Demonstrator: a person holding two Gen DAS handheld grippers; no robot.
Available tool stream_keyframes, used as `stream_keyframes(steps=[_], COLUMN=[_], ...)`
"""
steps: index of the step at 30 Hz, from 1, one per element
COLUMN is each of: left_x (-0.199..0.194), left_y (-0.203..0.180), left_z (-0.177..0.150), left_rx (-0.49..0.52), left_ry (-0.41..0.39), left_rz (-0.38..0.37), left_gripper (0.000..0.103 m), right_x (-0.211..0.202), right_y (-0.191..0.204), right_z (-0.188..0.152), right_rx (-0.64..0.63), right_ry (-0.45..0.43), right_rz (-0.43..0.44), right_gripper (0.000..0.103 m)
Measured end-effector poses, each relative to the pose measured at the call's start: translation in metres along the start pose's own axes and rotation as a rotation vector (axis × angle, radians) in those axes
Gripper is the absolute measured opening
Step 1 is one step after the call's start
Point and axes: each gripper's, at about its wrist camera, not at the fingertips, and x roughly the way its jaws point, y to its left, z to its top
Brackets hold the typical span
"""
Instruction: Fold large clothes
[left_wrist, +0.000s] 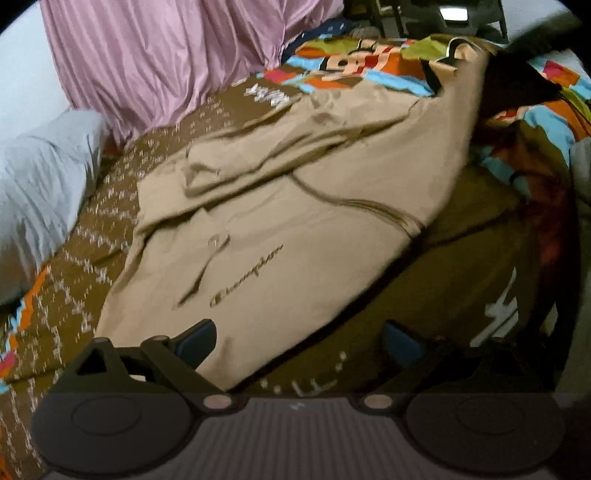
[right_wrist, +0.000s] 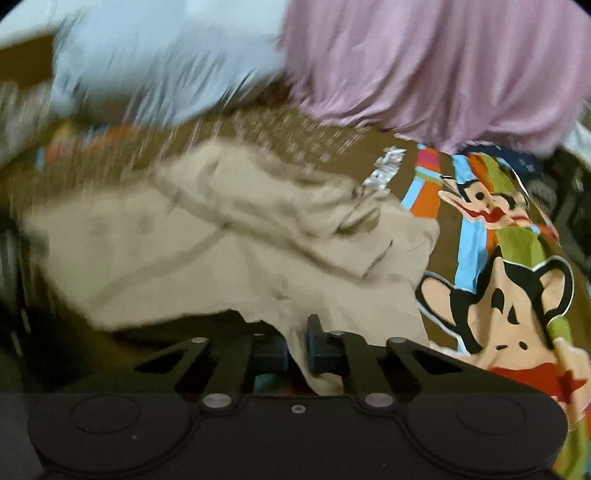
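While spread across the bed (left_wrist: 461, 266), on a brown patterned cover with bright cartoon panels, lies mostly flat but far from squared up: tan sweatshirt (left_wrist: 280, 221), chest lettering facing up in the left wrist view. Judged about a third of the way through, no more. Looks like one sleeve (left_wrist: 266, 158) already laid over the body toward the pink curtain (left_wrist: 155, 62); rumpled there, not smoothed. Opposite side raised off the bed, dark shadow under the lifted edge in the left view. Behind, a pale grey pillow (left_wrist: 40, 177) beside the curtain, well apart from the work.

Right gripper (right_wrist: 297, 345): jaws clenched on a bunched edge of the sweatshirt, cloth pinched between them and hanging down past the fingers. Both views blurred, so likely mid-swing, carrying that edge over the body. Which edge exactly, hem or second sleeve, cannot be told from the blur.

Left gripper (left_wrist: 299, 341): jaws released, spread wide, nothing between them, hovering over the near edge of the sweatshirt; left finger over tan cloth, right finger over the brown cover.

Left to do, as a judgement: lay the carried edge down, flatten the wrinkled sleeve, then fold the length in half or thirds into a tidy packet. Risk of dragging the laid sleeve out of place if the lifted side pulls too hard.
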Motion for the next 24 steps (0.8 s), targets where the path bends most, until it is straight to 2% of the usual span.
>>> stream_keyframes(steps=[4,6,11,14,16,17,18,20,24], left_x=[0.006,0.014,0.026,0.025,0.024,0.023,0.02,0.011,-0.018], left_y=[0.0,0.008,0.064,0.101,0.12,0.128,0.133,0.14,0.137], left_z=[0.007,0.01,0.004,-0.011,-0.018,-0.021,-0.022,-0.02,-0.008], left_rx=[0.04,0.017,-0.172,-0.296,-0.348,-0.361,-0.371,-0.406,-0.452], left_ry=[-0.028,-0.003,0.089,0.125,0.144,0.146,0.134,0.061,-0.084], left_rz=[0.092,0.168,0.332,0.377,0.377,0.381,0.376,0.361,0.397], left_gripper=[0.096,0.087,0.063,0.058,0.047,0.032,0.022,0.009,0.005], right_x=[0.001,0.003,0.004,0.001,-0.002,-0.004,-0.005,-0.007,-0.019], right_y=[-0.018,-0.024,-0.032,-0.036,-0.035,-0.035,-0.034,-0.03,-0.024], right_z=[0.044,0.062,0.083,0.077,0.071,0.066,0.061,0.049,0.021], right_rx=[0.124,0.138,0.142,0.155,0.167,0.169,0.166,0.166,0.197], right_ry=[-0.088,-0.12,-0.168,-0.186,-0.195,-0.202,-0.209,-0.214,-0.25], right_rz=[0.057,0.068,0.041,0.019,0.008,0.002,-0.005,-0.019,-0.024], right_gripper=[0.005,0.005,0.004,0.004,0.004,0.004,0.004,0.004,0.004])
